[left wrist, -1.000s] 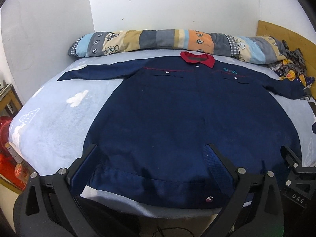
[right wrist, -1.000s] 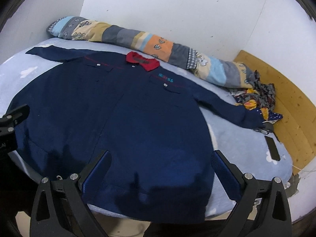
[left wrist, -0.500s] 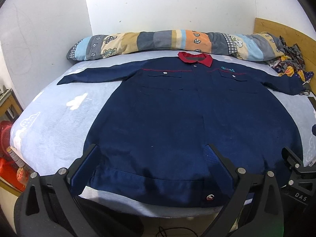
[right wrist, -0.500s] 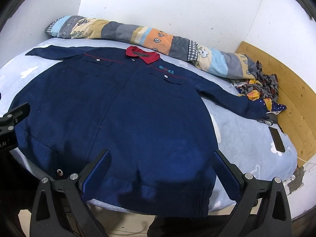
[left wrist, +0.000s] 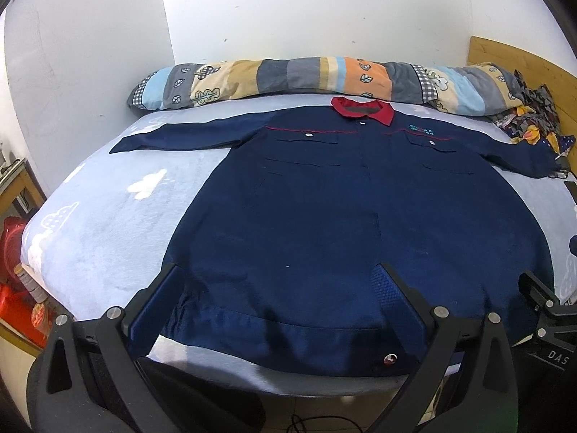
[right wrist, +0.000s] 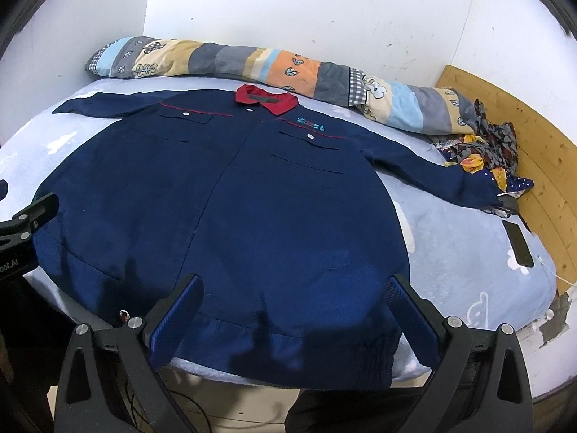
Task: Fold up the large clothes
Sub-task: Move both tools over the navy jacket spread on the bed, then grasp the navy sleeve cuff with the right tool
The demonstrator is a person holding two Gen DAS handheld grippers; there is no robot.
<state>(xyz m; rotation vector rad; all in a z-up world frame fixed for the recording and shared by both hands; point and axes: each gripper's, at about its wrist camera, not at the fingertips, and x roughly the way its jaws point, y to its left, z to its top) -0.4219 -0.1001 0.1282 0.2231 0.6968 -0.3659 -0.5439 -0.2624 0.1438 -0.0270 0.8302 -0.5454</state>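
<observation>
A large navy work jacket point(left wrist: 324, 209) with a red collar point(left wrist: 362, 109) lies spread flat, front up, on a light blue bed, both sleeves stretched out sideways. It also shows in the right wrist view point(right wrist: 234, 198). My left gripper point(left wrist: 277, 288) is open and empty, just above the jacket's hem on the left half. My right gripper point(right wrist: 292, 296) is open and empty above the hem on the right half. Neither touches the cloth.
A long patchwork pillow point(left wrist: 324, 79) lies along the back wall. A heap of patterned clothes point(right wrist: 483, 148) and a black phone point(right wrist: 519, 243) lie at the right by a wooden board point(right wrist: 523, 137). Red items point(left wrist: 14, 288) stand on the floor at left. The bed's front edge point(left wrist: 216, 361) is just below my grippers.
Both views have risen and tilted slightly, so the jacket sits lower and farther in frame. The jacket itself has not moved. Both grippers stay open.
</observation>
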